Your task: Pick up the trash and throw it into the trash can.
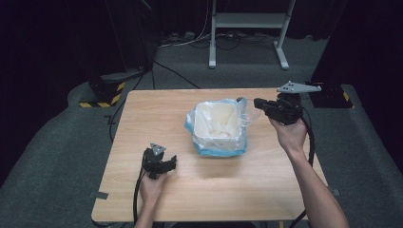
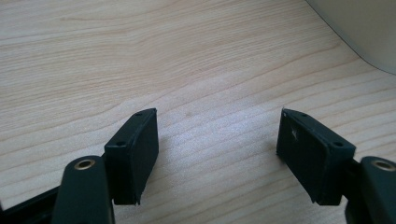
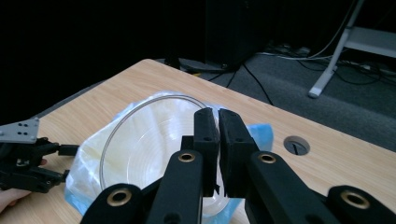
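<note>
We see a white square bin (image 1: 217,122) lined with a clear and blue plastic bag (image 1: 209,148) standing mid-table (image 1: 142,123). Our right gripper (image 1: 259,101) hangs above the table just beside the bin's right rim, its jaws pinched together on a thin edge of the bag's clear film (image 3: 140,140). Our left gripper (image 1: 172,161) rests low on the near-left wood, well apart from the bin, its jaws spread wide with only bare tabletop between them.

No readable text, label, brand, number or sign is showing on anything in these views, the table and the grippers' black jaws included.
</note>
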The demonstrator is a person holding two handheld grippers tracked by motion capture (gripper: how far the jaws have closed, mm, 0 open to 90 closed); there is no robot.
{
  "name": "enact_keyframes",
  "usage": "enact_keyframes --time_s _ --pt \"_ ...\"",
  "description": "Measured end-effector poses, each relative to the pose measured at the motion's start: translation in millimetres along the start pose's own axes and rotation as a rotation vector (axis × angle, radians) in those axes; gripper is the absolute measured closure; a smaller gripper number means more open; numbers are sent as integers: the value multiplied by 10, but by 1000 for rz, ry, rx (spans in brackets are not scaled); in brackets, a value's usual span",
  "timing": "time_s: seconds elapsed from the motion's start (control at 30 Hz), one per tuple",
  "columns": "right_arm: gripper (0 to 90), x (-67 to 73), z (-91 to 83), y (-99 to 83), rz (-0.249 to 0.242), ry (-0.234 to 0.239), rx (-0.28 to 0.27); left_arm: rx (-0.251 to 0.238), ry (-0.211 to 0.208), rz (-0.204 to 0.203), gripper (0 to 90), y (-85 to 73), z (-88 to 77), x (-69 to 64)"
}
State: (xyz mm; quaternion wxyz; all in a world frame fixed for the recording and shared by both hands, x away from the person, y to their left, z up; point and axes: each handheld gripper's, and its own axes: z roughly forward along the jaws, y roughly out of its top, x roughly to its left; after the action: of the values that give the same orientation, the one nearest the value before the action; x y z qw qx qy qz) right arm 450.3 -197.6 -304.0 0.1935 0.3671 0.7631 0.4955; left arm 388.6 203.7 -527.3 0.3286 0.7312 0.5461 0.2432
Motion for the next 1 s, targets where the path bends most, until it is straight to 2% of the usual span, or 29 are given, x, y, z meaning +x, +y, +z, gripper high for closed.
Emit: enact_keyframes --time_s 0.5,1.0 --pt "866 165 327 68 -17 52 21 0 0 0 294 0 0 0" --pt "864 195 600 6 -21 49 73 0 0 0 294 0 0 0"
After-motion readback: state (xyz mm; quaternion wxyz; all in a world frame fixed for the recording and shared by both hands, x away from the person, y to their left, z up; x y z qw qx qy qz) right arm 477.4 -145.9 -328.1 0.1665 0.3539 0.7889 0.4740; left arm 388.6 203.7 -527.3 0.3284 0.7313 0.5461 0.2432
